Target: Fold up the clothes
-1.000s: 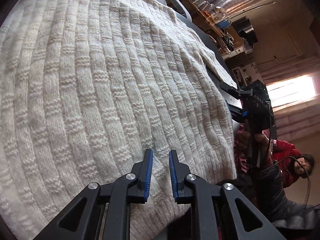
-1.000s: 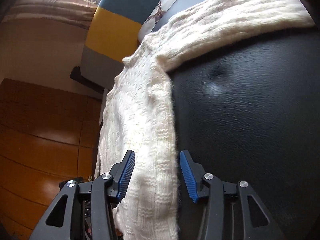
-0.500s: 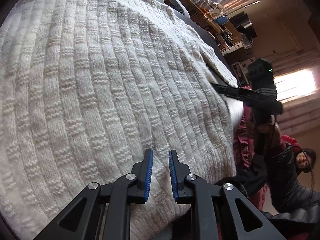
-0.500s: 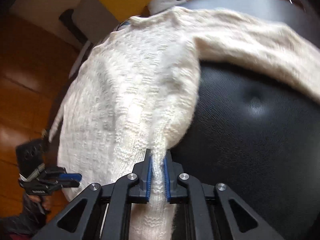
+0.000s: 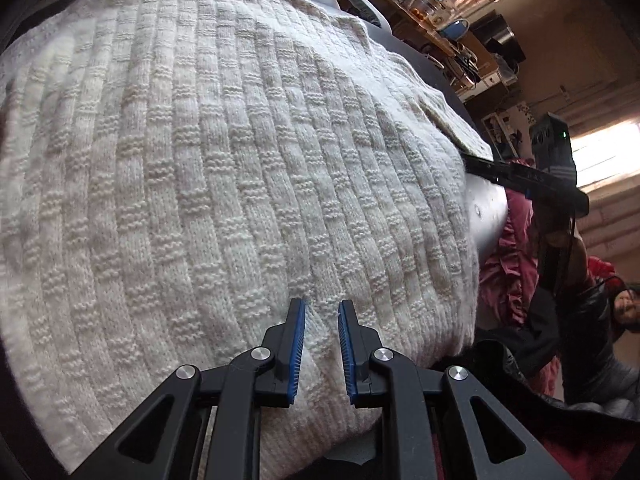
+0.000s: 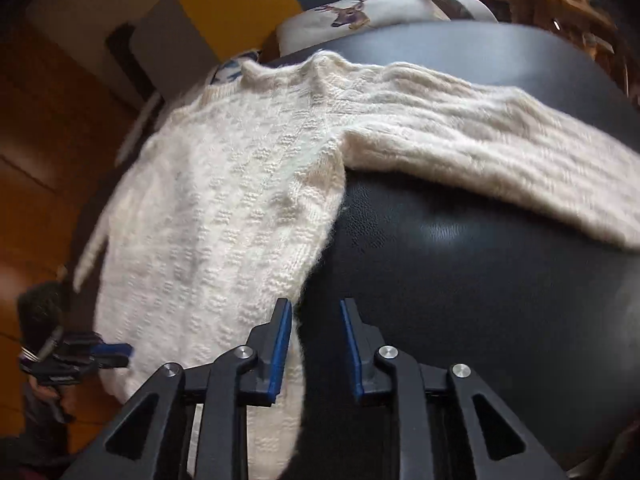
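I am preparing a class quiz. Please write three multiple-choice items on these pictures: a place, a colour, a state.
1. Where does the sweater lie? A) wooden floor B) dark cushion C) hanger
2. What colour are the pads? A) red B) blue C) green
3. How is the right gripper? A) open B) shut on a sleeve C) shut on a hanger
Answers: B, the knit spreads over the cushion; B, both pads are blue; A, bare cushion shows between its fingers.
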A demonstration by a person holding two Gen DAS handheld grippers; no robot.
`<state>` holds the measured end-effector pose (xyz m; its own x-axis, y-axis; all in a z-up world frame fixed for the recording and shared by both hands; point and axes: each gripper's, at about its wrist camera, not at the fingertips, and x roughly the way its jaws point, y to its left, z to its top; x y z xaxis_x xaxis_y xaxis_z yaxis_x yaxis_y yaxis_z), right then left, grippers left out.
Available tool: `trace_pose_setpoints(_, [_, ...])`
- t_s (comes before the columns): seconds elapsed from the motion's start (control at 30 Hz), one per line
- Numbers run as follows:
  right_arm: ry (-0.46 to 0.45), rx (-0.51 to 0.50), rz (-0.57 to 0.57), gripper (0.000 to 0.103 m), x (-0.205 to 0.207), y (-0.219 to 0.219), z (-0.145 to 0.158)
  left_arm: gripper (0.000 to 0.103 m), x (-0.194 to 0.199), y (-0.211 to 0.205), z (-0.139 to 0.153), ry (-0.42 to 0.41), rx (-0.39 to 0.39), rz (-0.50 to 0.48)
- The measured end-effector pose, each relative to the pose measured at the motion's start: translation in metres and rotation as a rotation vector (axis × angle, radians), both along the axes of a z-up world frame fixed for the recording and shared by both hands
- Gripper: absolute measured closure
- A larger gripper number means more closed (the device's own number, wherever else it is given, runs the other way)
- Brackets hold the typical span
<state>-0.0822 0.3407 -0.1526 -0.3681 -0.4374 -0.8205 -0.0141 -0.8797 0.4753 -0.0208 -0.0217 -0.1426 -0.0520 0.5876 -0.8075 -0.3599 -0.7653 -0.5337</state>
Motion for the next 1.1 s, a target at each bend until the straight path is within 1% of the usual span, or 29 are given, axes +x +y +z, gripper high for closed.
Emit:
trace_pose_setpoints(0.03, [-0.009,-0.075,-0.024,0.073,0.008,0.009,-0.005,0.078,0.001,0.001,0.003,0.014,0.008,0.010])
trace_pose_setpoints(0.07, [-0.018,-0.150,-0.048,0.071,0.016,0.018,-0.010,0.076,0.002,0.004,0.007,0.028,0.020,0.012])
trace_pose_setpoints(0.13, [-0.053,-0.248,-0.076,0.061,0.039,0.026,-0.019,0.071,0.000,0.013,0.017,0.057,0.056,-0.002])
trace_pose_setpoints(0.17, [-0.071,-0.297,-0.091,0.058,0.051,0.030,-0.024,0.069,-0.001,0.019,0.023,0.072,0.076,-0.019])
trace_pose_setpoints(0.23, [-0.082,-0.329,-0.097,0.050,0.073,0.031,-0.032,0.058,0.000,0.047,0.036,0.099,0.101,-0.078])
trace_pose_setpoints(0.3, [-0.070,-0.369,-0.098,0.047,0.093,0.026,-0.034,0.054,0.002,0.074,0.048,0.121,0.125,-0.142])
trace_pose_setpoints(0.33, [-0.066,-0.395,-0.090,0.040,0.100,0.022,-0.034,0.053,0.002,0.087,0.052,0.126,0.130,-0.176])
trace_pose_setpoints(0.4, [-0.053,-0.431,-0.074,0.033,0.112,0.013,-0.035,0.051,-0.002,0.120,0.057,0.125,0.132,-0.228])
trace_pose_setpoints(0.43, [-0.043,-0.434,-0.065,0.030,0.115,0.008,-0.036,0.049,-0.004,0.133,0.058,0.122,0.118,-0.240])
trace_pose_setpoints(0.53, [-0.006,-0.417,-0.055,0.026,0.122,-0.005,-0.036,0.048,-0.011,0.163,0.056,0.111,0.071,-0.252])
trace_pose_setpoints(0.57, [-0.003,-0.432,-0.032,0.024,0.122,-0.008,-0.036,0.048,-0.013,0.171,0.055,0.106,0.056,-0.251])
trace_pose_setpoints(0.6, [-0.012,-0.489,-0.017,0.018,0.123,-0.009,-0.040,0.048,-0.016,0.174,0.054,0.088,0.055,-0.240])
trace_pose_setpoints(0.63, [-0.041,-0.575,-0.015,0.018,0.124,-0.008,-0.048,0.048,-0.020,0.175,0.053,0.076,0.055,-0.225])
trace_pose_setpoints(0.73, [-0.115,-0.784,-0.092,0.018,0.130,0.000,-0.075,0.048,-0.027,0.175,0.053,0.076,0.038,-0.194])
trace_pose_setpoints(0.8, [-0.099,-0.807,-0.099,0.018,0.134,0.003,-0.077,0.048,-0.031,0.174,0.053,0.077,0.024,-0.189])
trace_pose_setpoints(0.83, [-0.084,-0.787,-0.093,0.019,0.136,0.002,-0.074,0.048,-0.033,0.176,0.053,0.081,0.014,-0.191])
trace_pose_setpoints(0.87, [-0.070,-0.767,-0.088,0.022,0.138,0.001,-0.072,0.048,-0.035,0.177,0.054,0.085,0.005,-0.194])
trace_pose_setpoints(0.9, [-0.060,-0.709,-0.098,0.052,0.140,0.001,-0.068,0.048,-0.036,0.181,0.057,0.093,-0.004,-0.203])
trace_pose_setpoints(0.93, [-0.031,-0.654,-0.105,0.092,0.143,0.000,-0.061,0.048,-0.037,0.186,0.061,0.102,-0.009,-0.221])
trace_pose_setpoints(0.97, [-0.003,-0.599,-0.112,0.092,0.146,-0.001,-0.055,0.046,-0.038,0.192,0.066,0.103,-0.011,-0.245])
trace_pose_setpoints(1.0, [0.026,-0.550,-0.107,0.092,0.148,-0.005,-0.047,0.043,-0.039,0.199,0.071,0.104,-0.012,-0.270])
trace_pose_setpoints(1.07, [0.119,-0.409,-0.006,0.092,0.155,-0.026,-0.017,0.035,-0.039,0.219,0.079,0.100,-0.021,-0.329])
trace_pose_setpoints(1.1, [0.164,-0.337,0.047,0.092,0.159,-0.039,-0.001,0.033,-0.039,0.231,0.078,0.104,-0.055,-0.358])
